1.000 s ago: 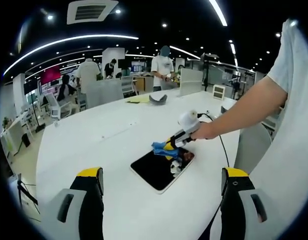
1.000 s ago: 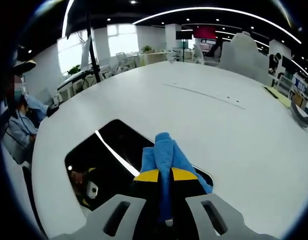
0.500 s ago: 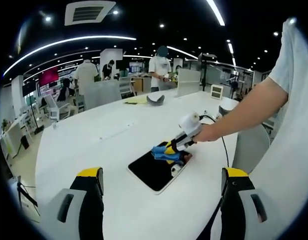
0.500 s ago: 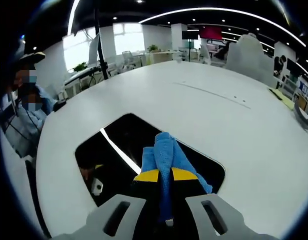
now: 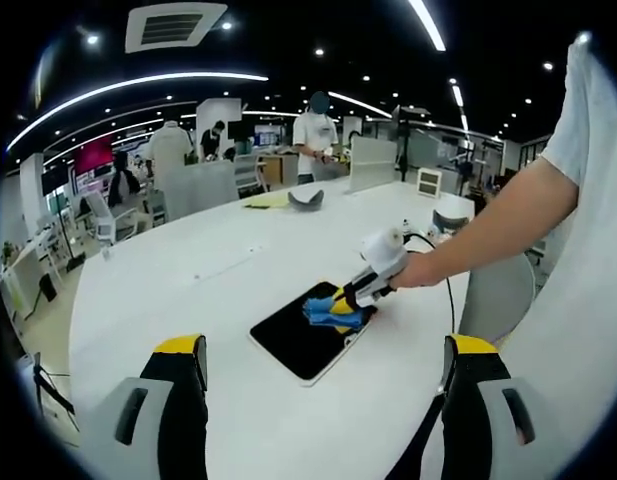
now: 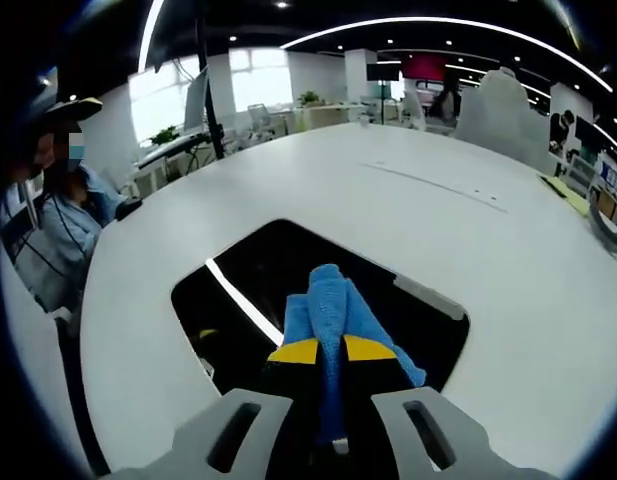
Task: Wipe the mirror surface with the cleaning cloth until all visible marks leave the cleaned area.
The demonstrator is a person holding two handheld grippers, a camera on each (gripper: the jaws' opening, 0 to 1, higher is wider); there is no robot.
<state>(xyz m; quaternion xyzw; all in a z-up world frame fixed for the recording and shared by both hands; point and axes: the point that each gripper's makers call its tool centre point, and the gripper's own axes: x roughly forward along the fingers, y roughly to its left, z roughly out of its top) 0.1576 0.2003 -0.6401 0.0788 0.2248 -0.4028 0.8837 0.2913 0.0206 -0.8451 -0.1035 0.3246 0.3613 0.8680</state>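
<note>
Wiping looks underway, not finished: the right tool point(image 6: 322, 352), clamped on the blue cleaning cloth point(image 6: 331, 305), presses it onto the dark mirror point(image 6: 258, 275) lying flat on the white desk point(image 6: 468, 240), while the left tool point(image 5: 323, 365) hangs wide, holding nothing.

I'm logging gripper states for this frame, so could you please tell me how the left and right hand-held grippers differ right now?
The left hand-held gripper has its jaws wide apart and holds nothing; the right hand-held gripper is shut on the blue cleaning cloth. The left one hangs above the white table, back from the mirror, while the right one is over the mirror. Both have yellow-tipped jaws.
</note>
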